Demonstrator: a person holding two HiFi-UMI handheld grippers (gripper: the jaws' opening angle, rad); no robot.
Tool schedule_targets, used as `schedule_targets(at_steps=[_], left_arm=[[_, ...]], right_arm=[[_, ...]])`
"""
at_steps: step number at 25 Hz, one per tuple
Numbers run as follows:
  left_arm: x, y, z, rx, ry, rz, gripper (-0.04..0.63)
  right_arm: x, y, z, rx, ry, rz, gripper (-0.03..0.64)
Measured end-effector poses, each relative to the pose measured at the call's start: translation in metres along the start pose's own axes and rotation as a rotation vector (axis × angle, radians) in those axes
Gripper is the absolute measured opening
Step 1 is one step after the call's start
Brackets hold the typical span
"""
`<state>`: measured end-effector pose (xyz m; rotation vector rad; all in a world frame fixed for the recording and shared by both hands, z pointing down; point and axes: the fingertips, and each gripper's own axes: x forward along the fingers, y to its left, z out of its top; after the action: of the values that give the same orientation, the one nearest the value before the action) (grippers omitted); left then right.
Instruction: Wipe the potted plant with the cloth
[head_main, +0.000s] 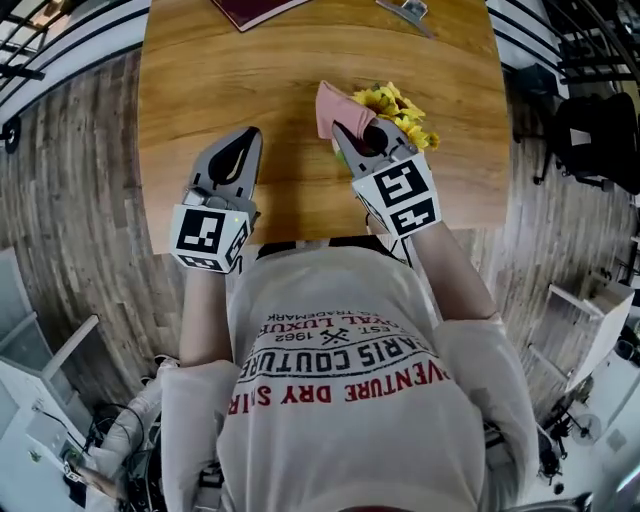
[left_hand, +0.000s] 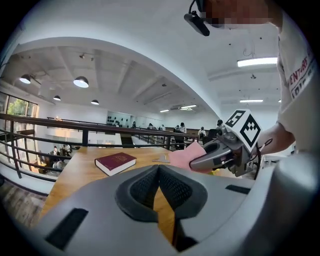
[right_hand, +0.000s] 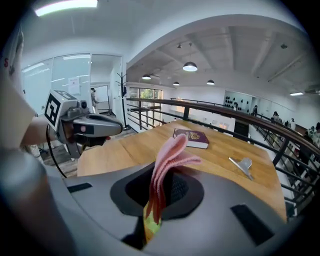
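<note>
A wooden table (head_main: 230, 70) seen from above, with the person's two arms reaching over its near edge. On the left, the left gripper (head_main: 246, 138) hovers above the tabletop, its jaws closed tight on each other with nothing between them; its own view shows bare wood through the thin slit below the pads. At the table's far side lies a dark red book (left_hand: 115, 162), and to its right a small metal clip (right_hand: 242, 165). Right of centre, the right gripper (head_main: 345, 135) is clenched on a pink cloth (head_main: 334, 104), which sticks up in folds out of the jaws. In the right gripper view a yellow-green bit of plant shows low in the gap under the cloth; whether the pads pinch it too cannot be told. The potted plant (head_main: 403, 108) stands on the table just beside and right of that gripper, its yellow flowers next to the cloth, its pot hidden beneath the gripper.
</note>
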<state>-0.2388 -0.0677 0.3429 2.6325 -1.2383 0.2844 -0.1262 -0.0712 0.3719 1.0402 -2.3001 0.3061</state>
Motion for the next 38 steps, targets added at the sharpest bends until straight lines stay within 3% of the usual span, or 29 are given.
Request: schedule_targets(at_steps=[5, 10, 23, 38], left_arm=[[-0.025, 0.019, -0.030, 0.012, 0.053, -0.068, 0.015], [-0.046, 0.028, -0.059, -0.006, 0.101, -0.105, 0.015], [-0.064, 0.032, -0.096, 0.014, 0.158, -0.158, 0.015], [-0.046, 0.005, -0.098, 0.032, 0.180, -0.250, 0.015]], right_arm=[[0.031, 0.044, -0.026, 0.069, 0.086, -0.067, 0.034], [0.057, 0.058, -0.066, 0.143, 0.153, -0.182, 0.034], [0.065, 0.017, -0.115, 0.389, 0.163, -0.532, 0.034], [0.040, 0.012, -0.159, 0.610, 0.177, -0.571, 0.034]])
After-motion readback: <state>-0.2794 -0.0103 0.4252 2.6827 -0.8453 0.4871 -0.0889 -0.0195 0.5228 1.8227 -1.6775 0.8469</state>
